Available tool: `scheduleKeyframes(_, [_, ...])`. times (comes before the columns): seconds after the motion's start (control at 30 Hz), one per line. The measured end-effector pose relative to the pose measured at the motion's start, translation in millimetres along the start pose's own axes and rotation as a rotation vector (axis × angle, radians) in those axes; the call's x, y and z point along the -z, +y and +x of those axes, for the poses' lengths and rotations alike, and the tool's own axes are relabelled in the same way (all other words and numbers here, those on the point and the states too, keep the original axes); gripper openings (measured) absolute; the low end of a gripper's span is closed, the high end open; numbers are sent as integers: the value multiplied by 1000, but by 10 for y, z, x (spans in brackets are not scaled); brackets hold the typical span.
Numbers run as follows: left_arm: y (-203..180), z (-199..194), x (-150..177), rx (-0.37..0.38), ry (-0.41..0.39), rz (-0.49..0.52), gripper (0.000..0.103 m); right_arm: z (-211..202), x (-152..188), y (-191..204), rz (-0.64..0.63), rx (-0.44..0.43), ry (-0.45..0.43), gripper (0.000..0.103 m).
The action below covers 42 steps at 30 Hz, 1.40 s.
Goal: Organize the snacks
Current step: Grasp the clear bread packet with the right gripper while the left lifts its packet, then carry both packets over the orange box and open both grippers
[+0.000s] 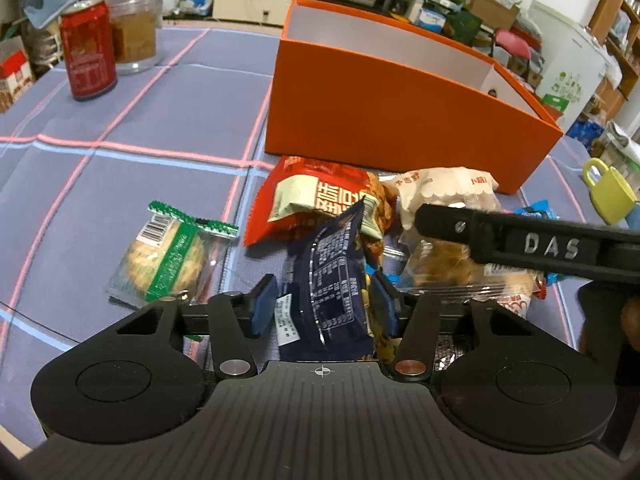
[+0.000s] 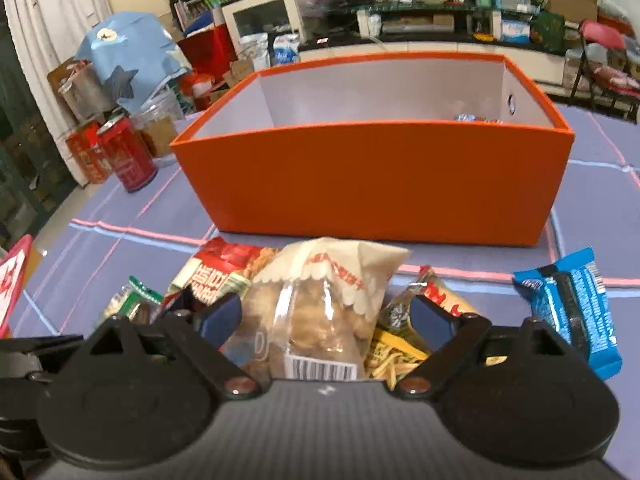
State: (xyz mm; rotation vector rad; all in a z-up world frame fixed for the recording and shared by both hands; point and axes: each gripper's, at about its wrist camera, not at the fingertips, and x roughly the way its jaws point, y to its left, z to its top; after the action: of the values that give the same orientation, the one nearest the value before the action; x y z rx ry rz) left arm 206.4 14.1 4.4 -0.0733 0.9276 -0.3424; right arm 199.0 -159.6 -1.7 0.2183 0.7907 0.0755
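An orange box [image 1: 384, 120] stands on the tablecloth, also in the right wrist view [image 2: 376, 184]; a snack shows inside at its far right corner [image 2: 478, 119]. A pile of snacks lies before it. My left gripper [image 1: 324, 304] has its jaws around a dark blue packet [image 1: 332, 280], apparently just touching it. My right gripper [image 2: 324, 316] is open around a cream-and-clear pastry bag [image 2: 320, 304]; its finger shows in the left wrist view [image 1: 520, 244]. A red packet [image 1: 312, 200], a green cracker pack [image 1: 168, 256] and a blue wafer pack [image 2: 572, 308] lie nearby.
A red can [image 1: 88, 52] and a clear jar [image 1: 136, 28] stand at the far left. A yellow mug [image 1: 608, 190] sits at the right table edge. A yellow noodle snack [image 2: 400, 348] lies under the right gripper. Cluttered shelves fill the background.
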Motion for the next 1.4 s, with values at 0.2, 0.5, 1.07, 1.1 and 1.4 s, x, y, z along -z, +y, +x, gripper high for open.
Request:
scheduleKeyframes(0.2, [39,-77,-12,-31,-27,20,0,-133,-55,27,-17,-18,-29,53])
scheduleKeyframes(0.5, [39,-152,-28,-75,-64,41,0,-238,-78,-93,-1,-40,-61,38])
scheduleKeyframes(1.07, [187,-435,-72,-111,-137,51,0,-103,-12,499,-111,229,-70,102])
scheduleKeyframes(1.1, [231,-447,-76,-117,-139,42,0,-22,-10,542,-127,254,-44,102])
scheduleKeyframes(1.4, [372,-516,-143,-96,-153,-1,0,-24,-65,439,-98,227,-39,63])
